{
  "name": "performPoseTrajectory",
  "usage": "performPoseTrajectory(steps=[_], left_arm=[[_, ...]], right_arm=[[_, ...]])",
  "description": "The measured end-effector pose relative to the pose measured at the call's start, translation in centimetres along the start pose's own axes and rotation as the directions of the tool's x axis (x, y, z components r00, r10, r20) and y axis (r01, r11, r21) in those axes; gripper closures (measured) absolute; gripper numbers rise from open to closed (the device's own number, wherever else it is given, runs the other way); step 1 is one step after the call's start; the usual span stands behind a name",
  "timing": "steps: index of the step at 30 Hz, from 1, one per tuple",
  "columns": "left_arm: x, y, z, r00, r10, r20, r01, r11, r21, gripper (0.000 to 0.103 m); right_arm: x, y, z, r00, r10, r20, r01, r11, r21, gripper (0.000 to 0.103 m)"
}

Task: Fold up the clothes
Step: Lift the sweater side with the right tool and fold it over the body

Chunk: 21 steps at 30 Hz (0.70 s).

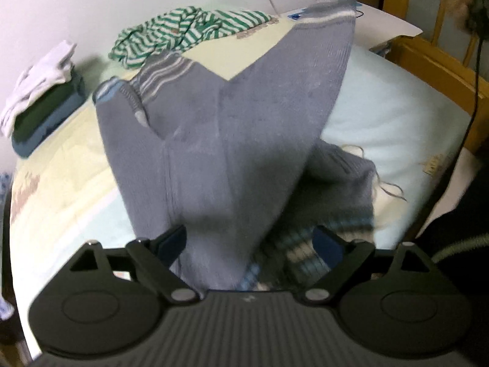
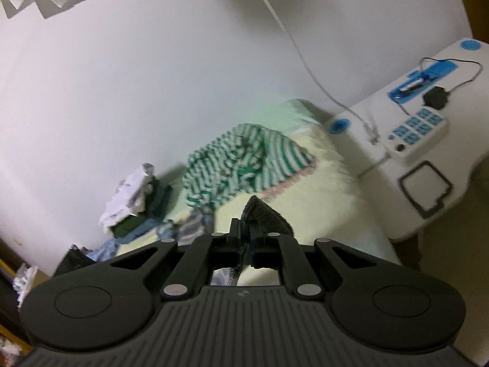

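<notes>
A grey-blue knit sweater (image 1: 229,128) with striped cuffs lies partly on the bed, and one side is pulled up toward the top of the left wrist view. My left gripper (image 1: 249,238) stands wide open low over its near end. The fabric runs between the fingers (image 1: 172,240) without being pinched. My right gripper (image 2: 246,232) is shut on a dark corner of the sweater (image 2: 266,217), which pokes up past its fingertips, raised above the bed.
A green-and-white striped garment (image 1: 183,33) (image 2: 241,165) lies crumpled at the far end of the bed (image 1: 61,168). A stack of folded clothes (image 1: 45,113) (image 2: 134,214) sits by the wall. A wooden bed frame (image 1: 428,58) runs along the right. A white-and-blue board (image 2: 428,116) with a cable stands beyond.
</notes>
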State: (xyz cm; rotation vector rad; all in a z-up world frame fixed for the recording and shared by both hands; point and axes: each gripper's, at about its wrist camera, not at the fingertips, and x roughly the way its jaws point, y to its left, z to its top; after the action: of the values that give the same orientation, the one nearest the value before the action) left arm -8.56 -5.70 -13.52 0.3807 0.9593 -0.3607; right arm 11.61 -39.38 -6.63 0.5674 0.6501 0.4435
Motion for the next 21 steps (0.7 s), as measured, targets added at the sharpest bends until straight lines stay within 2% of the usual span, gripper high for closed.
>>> performPoseTrajectory(steps=[5, 9, 10, 11, 13, 15, 17, 18, 19, 20, 21], left_arm=[[2.0, -0.4, 0.4, 1.000, -0.001, -0.005, 0.001, 1.000, 0.026, 0.012], [2.1, -0.2, -0.2, 1.000, -0.010, 0.005, 0.010, 1.000, 0.003, 0.011], [2.1, 0.1, -0.4, 1.000, -0.018, 0.005, 0.018, 1.000, -0.010, 0.014], [2.2, 0.4, -0.6, 0.999, -0.034, 0.004, 0.034, 0.999, -0.027, 0.021], [2.1, 0.9, -0.8, 0.998, -0.058, 0.007, 0.058, 0.997, -0.056, 0.029], [2.0, 1.1, -0.9, 0.998, -0.058, 0.014, 0.059, 0.995, -0.074, 0.033], [1.8, 1.5, -1.1, 0.998, -0.057, 0.019, 0.058, 0.994, -0.096, 0.047], [1.7, 1.7, -1.2, 0.998, -0.061, 0.023, 0.063, 0.992, -0.109, 0.050], [1.5, 2.0, -1.4, 0.997, -0.068, 0.027, 0.071, 0.990, -0.124, 0.060], [1.3, 2.3, -1.5, 0.997, -0.073, 0.031, 0.076, 0.987, -0.138, 0.078], [1.1, 2.6, -1.7, 0.997, -0.074, 0.034, 0.078, 0.985, -0.151, 0.084]], right_arm=[[1.2, 4.0, 2.1, 0.994, 0.113, 0.013, -0.113, 0.993, -0.030, 0.097], [2.6, 8.4, 3.7, 0.974, 0.221, 0.040, -0.217, 0.973, -0.079, 0.097], [3.1, 9.4, 4.0, 0.970, 0.241, 0.044, -0.236, 0.968, -0.087, 0.097], [3.7, 10.4, 4.2, 0.965, 0.258, 0.047, -0.253, 0.963, -0.094, 0.097], [4.9, 12.1, 4.5, 0.958, 0.281, 0.051, -0.275, 0.956, -0.101, 0.097], [6.2, 13.6, 4.6, 0.954, 0.296, 0.046, -0.291, 0.952, -0.095, 0.097], [7.7, 14.7, 4.6, 0.951, 0.307, 0.033, -0.304, 0.950, -0.076, 0.097], [8.3, 15.1, 4.5, 0.950, 0.312, 0.026, -0.309, 0.949, -0.066, 0.097], [8.8, 15.6, 4.4, 0.950, 0.311, 0.020, -0.310, 0.949, -0.062, 0.097], [9.4, 16.1, 4.2, 0.952, 0.306, 0.013, -0.305, 0.950, -0.066, 0.097], [9.9, 16.5, 4.1, 0.954, 0.301, 0.007, -0.300, 0.951, -0.070, 0.097]])
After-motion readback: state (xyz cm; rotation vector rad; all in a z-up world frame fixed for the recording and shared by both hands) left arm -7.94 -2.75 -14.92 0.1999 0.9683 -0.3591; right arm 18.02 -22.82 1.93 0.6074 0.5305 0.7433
